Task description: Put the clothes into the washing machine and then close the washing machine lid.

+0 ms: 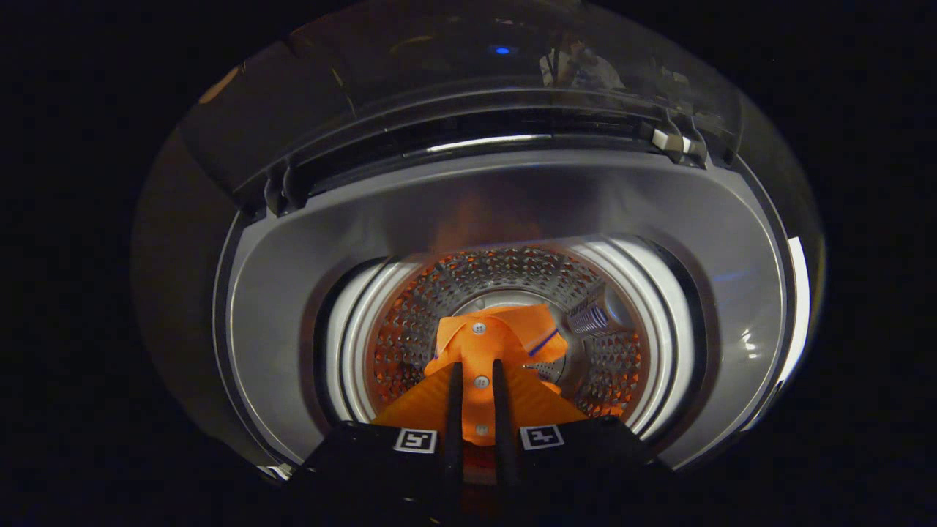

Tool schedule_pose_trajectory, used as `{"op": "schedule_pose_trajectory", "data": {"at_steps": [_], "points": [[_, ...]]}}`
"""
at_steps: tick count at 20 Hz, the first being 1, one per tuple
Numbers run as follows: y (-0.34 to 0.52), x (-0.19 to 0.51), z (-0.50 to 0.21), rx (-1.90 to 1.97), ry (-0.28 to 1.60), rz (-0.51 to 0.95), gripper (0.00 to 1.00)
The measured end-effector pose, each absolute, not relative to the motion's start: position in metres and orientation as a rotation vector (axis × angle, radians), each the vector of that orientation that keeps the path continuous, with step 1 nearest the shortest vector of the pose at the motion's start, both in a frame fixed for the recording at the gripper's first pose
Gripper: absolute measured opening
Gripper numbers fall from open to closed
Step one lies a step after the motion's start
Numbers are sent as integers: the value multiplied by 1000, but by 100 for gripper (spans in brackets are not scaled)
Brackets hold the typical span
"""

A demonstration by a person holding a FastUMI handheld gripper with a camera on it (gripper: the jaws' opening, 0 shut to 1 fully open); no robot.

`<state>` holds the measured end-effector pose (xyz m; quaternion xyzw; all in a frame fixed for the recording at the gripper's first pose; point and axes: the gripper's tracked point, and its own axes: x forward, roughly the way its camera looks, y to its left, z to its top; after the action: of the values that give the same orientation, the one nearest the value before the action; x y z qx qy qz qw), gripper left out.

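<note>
Claw (477, 369) is clamped on the orange shirt (487, 344): both fingers pinch the button placket between them, with a narrow strip of cloth and its buttons showing in the gap. The shirt's collar end hangs just ahead of the fingertips, and the rest of the fabric bunches back under the fingers.

Beyond the tips is the perforated steel drum (512, 293) of a top-load washing machine (293, 293). The shirt is over the drum mouth, inside the ring of the white tub rim (351, 329). I can't tell if it's touching the drum floor or hanging free above it. The orange glow on the drum wall is the shirt's reflection.

The transparent lid (512, 66) is up, hinged at the back of the grey top deck (512, 197) and well clear of the opening.

Progress, my read:
- Shirt is at the drum but not released, so loading isn't finished.
- No other clothes visible in the drum.
- Left to do: let go, back out, swing the lid down.

Pose: the claw points steeply down into the opening, roughly centred on the drum axis, fingers close to parallel. The hand holding it must be above the deck, though that's inferred.

Risk: fabric could snag on the fingers when they release.
</note>
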<state>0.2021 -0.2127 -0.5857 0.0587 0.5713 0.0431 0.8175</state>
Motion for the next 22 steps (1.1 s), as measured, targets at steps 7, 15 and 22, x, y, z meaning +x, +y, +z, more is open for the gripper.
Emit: {"op": "schedule_pose_trajectory", "data": {"at_steps": [7, 15, 22], "points": [[-214, 192, -587, 109, 1224, 106, 100], [-214, 192, -527, 125, 1112, 102, 99], [-223, 222, -390, 84, 880, 119, 99]]}}
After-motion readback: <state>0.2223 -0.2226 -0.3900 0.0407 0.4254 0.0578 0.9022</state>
